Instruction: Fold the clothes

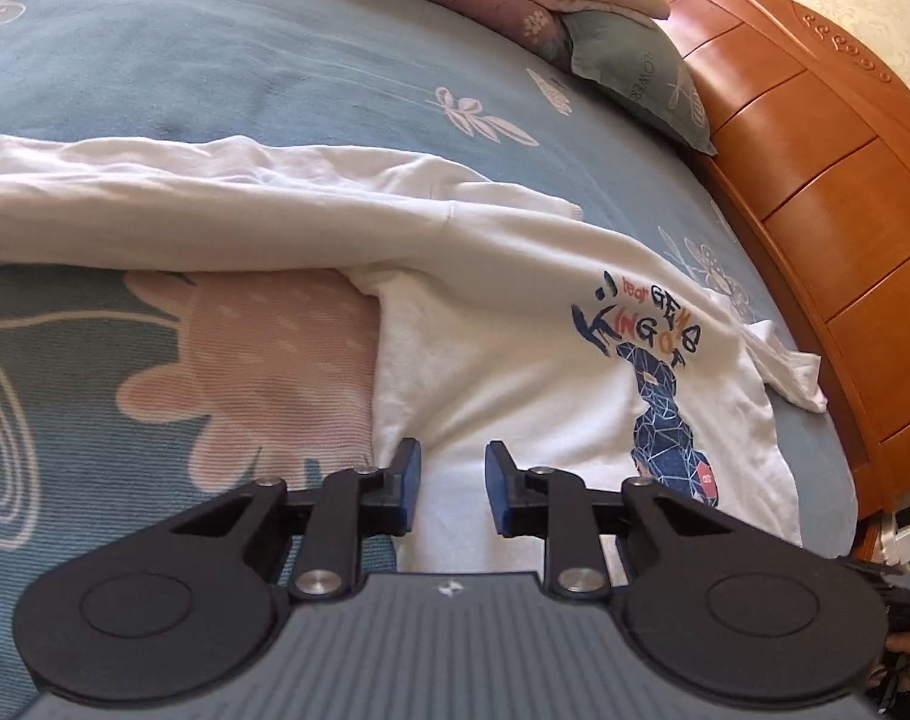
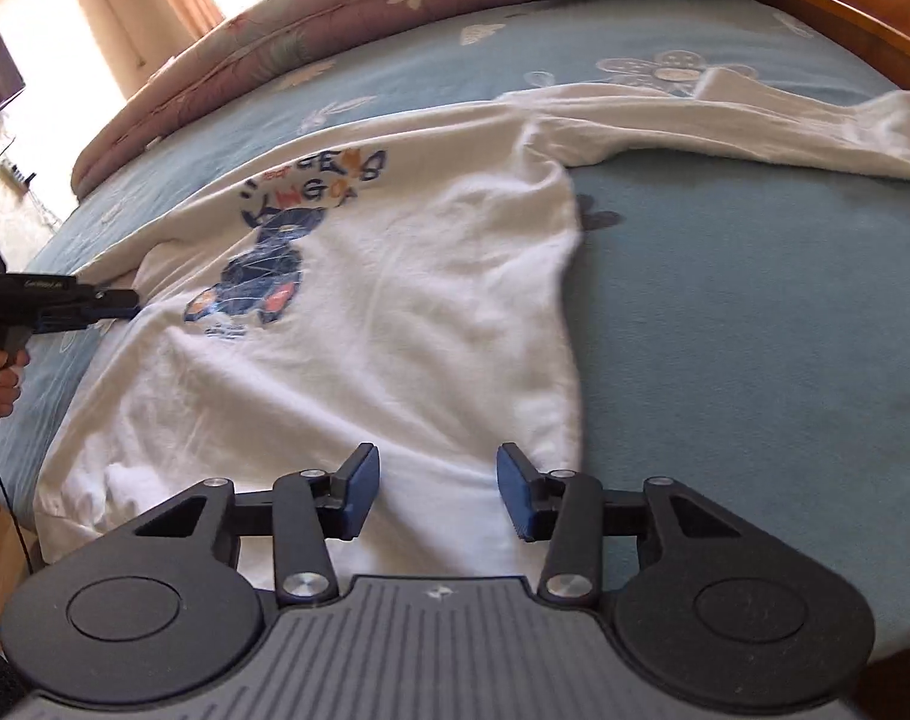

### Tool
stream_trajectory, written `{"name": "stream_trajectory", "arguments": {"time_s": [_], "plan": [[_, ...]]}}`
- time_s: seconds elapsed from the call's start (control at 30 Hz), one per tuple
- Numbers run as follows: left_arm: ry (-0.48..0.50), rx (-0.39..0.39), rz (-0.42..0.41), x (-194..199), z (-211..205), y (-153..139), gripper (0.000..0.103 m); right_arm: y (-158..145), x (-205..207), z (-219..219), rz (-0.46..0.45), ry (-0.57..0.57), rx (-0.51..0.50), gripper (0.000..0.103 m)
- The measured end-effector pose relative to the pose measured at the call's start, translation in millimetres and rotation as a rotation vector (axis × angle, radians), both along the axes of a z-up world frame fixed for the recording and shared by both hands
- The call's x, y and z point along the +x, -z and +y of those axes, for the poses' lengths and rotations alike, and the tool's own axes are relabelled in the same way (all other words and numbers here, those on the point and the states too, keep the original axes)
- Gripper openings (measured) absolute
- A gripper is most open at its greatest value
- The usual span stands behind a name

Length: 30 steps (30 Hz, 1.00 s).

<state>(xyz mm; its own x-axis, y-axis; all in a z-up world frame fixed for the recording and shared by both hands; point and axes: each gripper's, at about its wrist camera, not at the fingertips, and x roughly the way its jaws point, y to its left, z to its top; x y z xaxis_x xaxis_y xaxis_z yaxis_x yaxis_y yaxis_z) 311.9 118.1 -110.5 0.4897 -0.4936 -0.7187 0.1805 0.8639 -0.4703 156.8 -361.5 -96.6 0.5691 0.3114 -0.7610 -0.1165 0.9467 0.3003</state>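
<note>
A white shirt (image 2: 407, 312) lies spread on the bed (image 2: 754, 312), print side up, on a blue flowered sheet (image 1: 215, 60). Its print (image 1: 658, 384) shows coloured letters over a dark blue figure. One long sleeve (image 1: 185, 210) runs straight out from the body across the sheet; in the right wrist view the other sleeve (image 2: 724, 120) stretches off to the right toward the bed's edge. The body is lightly wrinkled, and one side edge is rolled up a little near the armpit.

The left gripper (image 1: 452, 495) hovers low over the hem end of the shirt, near its side edge, with its jaws apart and nothing between them. Its blue pads (image 1: 410, 492) sit just above the white cloth; whether they touch it I cannot tell. In the right wrist view the same tool shows at the far left (image 2: 95, 306), held by a hand (image 2: 2, 384), its tip at the shirt's edge.

The right gripper (image 2: 434, 495) is over the other side of the hem, close to the shirt's right edge, jaws likewise apart and empty.

A folded quilt (image 2: 335, 30) and a grey-green pillow (image 1: 634, 78) lie at the far side of the bed. A wooden headboard (image 1: 814, 210) curves along the bed's edge.
</note>
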Motion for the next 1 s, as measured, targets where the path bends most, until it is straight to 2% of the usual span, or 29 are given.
{"name": "stream_trajectory", "arguments": {"time_s": [0.03, 0.07, 0.1, 0.17, 0.27, 0.37, 0.47, 0.5, 0.67, 0.73, 0.83, 0.93, 1.0], "plan": [[0.014, 0.025, -0.005, -0.8, -4.9, -5.5, 0.028, -4.0, -2.0, -5.2, 0.005, 0.025, -0.021, 0.050], [0.039, 0.050, -0.027, -5.6, -12.8, -13.6, 0.037, -9.2, -2.6, -5.4, -0.009, 0.032, -0.028, 0.051], [0.082, 0.061, -0.056, -10.9, -23.8, -21.6, 0.041, -14.9, -1.9, -1.1, -0.033, 0.030, -0.033, 0.059], [0.187, 0.064, -0.093, -19.8, -49.9, -33.1, 0.043, -25.2, 3.1, 14.5, -0.086, -0.007, -0.045, 0.062], [0.320, 0.121, -0.134, -34.7, -86.1, -39.7, 0.046, -27.3, 24.5, 49.3, -0.130, -0.096, -0.084, 0.063], [0.281, 0.133, -0.124, -27.5, -83.2, -33.4, 0.046, -12.8, 53.6, 70.5, -0.137, -0.139, -0.099, 0.063], [0.239, 0.145, -0.113, -20.0, -79.9, -27.0, 0.045, 7.4, 80.0, 66.8, -0.105, -0.095, -0.148, 0.063], [0.225, 0.149, -0.110, -17.5, -78.8, -24.9, 0.047, 10.0, 86.4, 60.5, -0.122, -0.085, -0.143, 0.062], [0.156, 0.168, -0.092, -5.0, -73.3, -14.2, 0.047, 8.2, 124.3, 46.6, -0.126, -0.026, -0.176, 0.060], [0.164, 0.210, -0.095, -1.7, -80.7, -18.3, 0.046, 4.8, 129.4, 48.9, -0.124, -0.030, -0.193, 0.060], [0.245, 0.245, -0.156, -31.4, -90.7, -34.7, 0.046, -7.1, 114.6, 55.7, -0.129, -0.051, -0.239, 0.061], [0.328, 0.281, -0.218, -61.5, -100.8, -51.3, 0.051, -28.3, 66.7, 60.2, -0.191, -0.178, -0.167, 0.065], [0.423, 0.288, -0.245, -93.8, -109.0, -55.3, 0.053, -37.1, 31.6, 64.9, -0.217, -0.289, -0.121, 0.066]]}}
